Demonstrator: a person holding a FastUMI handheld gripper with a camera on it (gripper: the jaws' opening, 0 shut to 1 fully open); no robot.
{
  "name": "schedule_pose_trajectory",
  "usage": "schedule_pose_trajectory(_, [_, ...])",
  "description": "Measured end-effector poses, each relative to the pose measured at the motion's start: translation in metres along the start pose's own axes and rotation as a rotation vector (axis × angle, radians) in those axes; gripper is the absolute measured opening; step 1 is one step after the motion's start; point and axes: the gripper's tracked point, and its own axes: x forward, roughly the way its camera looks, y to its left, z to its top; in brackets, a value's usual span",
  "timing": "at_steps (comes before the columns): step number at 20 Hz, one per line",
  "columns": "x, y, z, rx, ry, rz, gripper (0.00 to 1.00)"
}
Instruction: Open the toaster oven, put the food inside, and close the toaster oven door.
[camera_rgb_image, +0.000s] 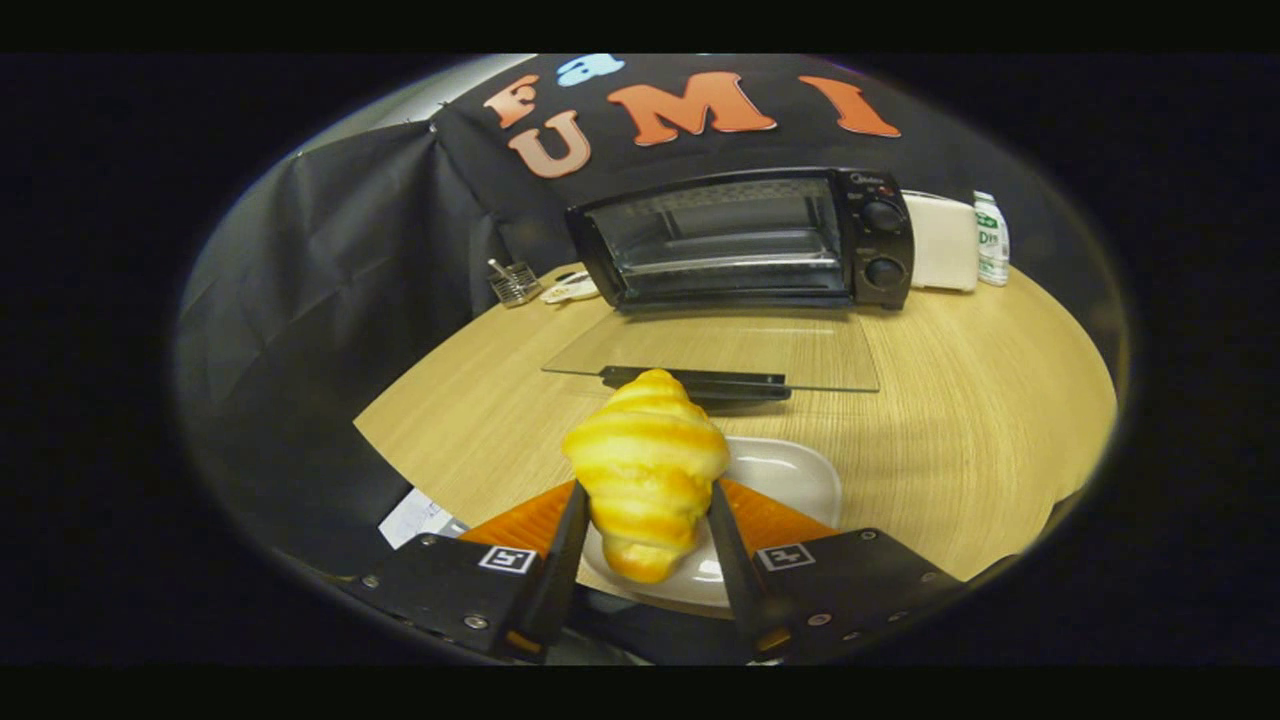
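**A:** As the view looks forward along the gripper (645, 520), what sits between its two fingers?

**B:** A croissant (646, 470), golden with darker stripes, stands upright there. One finger presses its left side and the other its right, so the gripper is grasping it. The pointed top rises above the fingertips.

**A:** What lies under it?

**B:** A white plate (790, 475), at about 6 o'clock on a round wooden table (980, 400). The croissant's lower tip hangs over the plate; whether it touches the plate, I cannot tell.

**A:** And the toaster oven?

**B:** The toaster oven (745, 240) stands at 12 o'clock on the table, well beyond the fingers, a black box against the dark cloth wall. Its glass door (720, 350) is dropped open and lies flat toward the croissant, with the dark door handle (725, 385) on the near edge, just beyond the croissant's top. Inside, a wire rack shows. Two round knobs (884, 243) sit one above the other on its right side.

**A:** Anything else on the table?

**B:** At 1 o'clock, just right of the oven, a white appliance (942, 243), and beside it a small white bottle (992, 240) with a green label. At 10 o'clock, left of the oven, a small wire basket (514, 283) and a pale object too small to identify.
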Motion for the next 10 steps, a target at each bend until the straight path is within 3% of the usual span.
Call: schedule_pose_trajectory(10, [0.023,-0.007,0.084,0.148,-0.216,0.078,0.65])
